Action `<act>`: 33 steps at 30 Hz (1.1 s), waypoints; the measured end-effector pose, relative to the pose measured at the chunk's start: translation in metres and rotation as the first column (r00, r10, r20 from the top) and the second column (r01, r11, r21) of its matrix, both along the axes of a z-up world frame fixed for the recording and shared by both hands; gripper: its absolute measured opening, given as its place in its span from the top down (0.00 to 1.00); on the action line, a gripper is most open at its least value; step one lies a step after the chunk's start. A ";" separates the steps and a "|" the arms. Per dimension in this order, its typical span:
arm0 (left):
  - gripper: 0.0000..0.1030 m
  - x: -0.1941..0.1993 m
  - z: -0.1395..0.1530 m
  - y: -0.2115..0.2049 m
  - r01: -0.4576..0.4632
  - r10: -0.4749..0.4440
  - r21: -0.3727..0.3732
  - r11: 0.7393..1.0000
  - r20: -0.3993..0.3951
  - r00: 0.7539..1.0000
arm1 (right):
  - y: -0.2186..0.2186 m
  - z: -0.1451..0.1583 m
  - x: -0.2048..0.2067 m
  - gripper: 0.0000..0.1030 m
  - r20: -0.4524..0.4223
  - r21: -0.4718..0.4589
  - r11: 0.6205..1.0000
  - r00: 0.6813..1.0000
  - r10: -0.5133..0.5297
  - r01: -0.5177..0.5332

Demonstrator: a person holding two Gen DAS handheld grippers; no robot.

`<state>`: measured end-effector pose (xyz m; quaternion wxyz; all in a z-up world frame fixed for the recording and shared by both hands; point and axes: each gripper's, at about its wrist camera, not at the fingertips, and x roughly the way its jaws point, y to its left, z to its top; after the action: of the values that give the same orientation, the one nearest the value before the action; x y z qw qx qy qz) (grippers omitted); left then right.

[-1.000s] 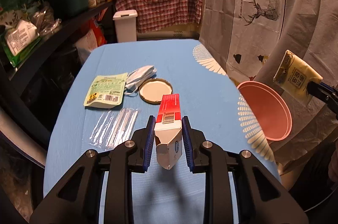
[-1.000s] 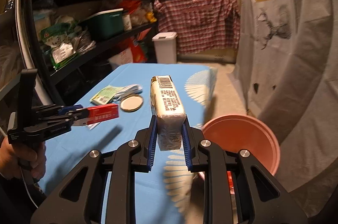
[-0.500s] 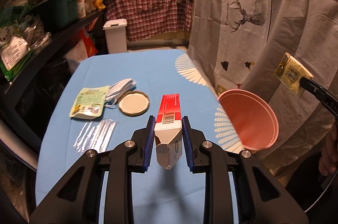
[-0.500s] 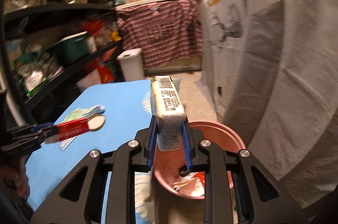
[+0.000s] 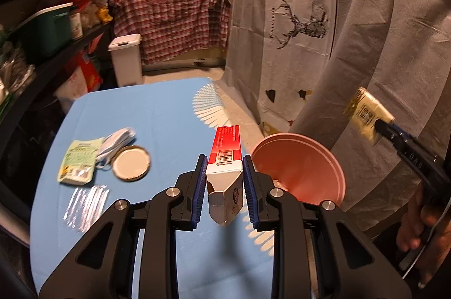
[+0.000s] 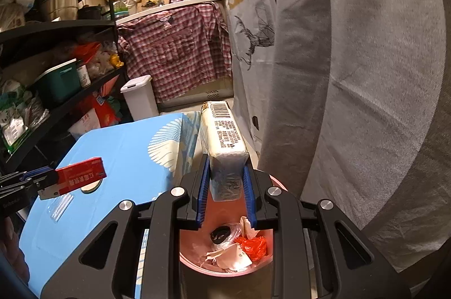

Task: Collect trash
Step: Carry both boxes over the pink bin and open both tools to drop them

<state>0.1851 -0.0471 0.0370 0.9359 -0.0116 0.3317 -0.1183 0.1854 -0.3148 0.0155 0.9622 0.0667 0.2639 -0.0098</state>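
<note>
While the right gripper (image 6: 226, 187), clenched on a cream packet (image 6: 222, 141) lying lengthwise along its fingers, hung directly above the pink bin (image 6: 225, 251), the left gripper (image 5: 224, 180) gripped a red carton (image 5: 227, 151) beside the bin, farther off

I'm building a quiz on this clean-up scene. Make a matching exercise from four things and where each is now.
1 red cardboard box
2 pale wrapped packet
3 round metal lid
4 orange plastic scrap

a in the pink bin
b in the right gripper
c on the blue table
d in the left gripper

Pairs: 1-d, 2-b, 3-c, 4-a
</note>
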 end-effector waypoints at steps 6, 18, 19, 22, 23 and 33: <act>0.75 0.019 0.008 -0.033 0.053 -0.053 -0.001 0.999 0.004 0.999 | -0.010 -0.007 0.013 0.78 -0.028 0.031 0.999 0.999 -0.029 0.030; 0.75 0.049 -0.007 -0.079 0.149 -0.149 0.001 0.989 -0.050 0.988 | -0.020 -0.022 0.031 0.78 -0.087 0.070 0.996 0.995 -0.046 0.053; 0.75 0.051 -0.009 -0.081 0.155 -0.155 0.000 0.988 -0.055 0.986 | -0.020 -0.023 0.032 0.78 -0.090 0.071 0.996 0.995 -0.046 0.052; 0.75 0.058 -0.015 -0.088 0.168 -0.168 -0.005 0.986 -0.071 0.983 | -0.021 -0.025 0.037 0.78 -0.097 0.069 0.996 0.994 -0.044 0.051; 0.75 0.060 -0.017 -0.091 0.170 -0.170 -0.005 0.985 -0.074 0.983 | -0.022 -0.026 0.038 0.78 -0.101 0.070 0.996 0.994 -0.044 0.052; 0.74 0.072 -0.025 -0.114 0.228 -0.227 0.003 0.974 -0.091 0.970 | -0.026 -0.034 0.049 0.69 -0.131 0.077 0.995 0.990 -0.058 0.069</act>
<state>0.2576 -0.1614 0.0124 0.9003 0.0274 0.3732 -0.2221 0.2342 -0.3409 -0.0180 0.9389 0.1133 0.3233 -0.0341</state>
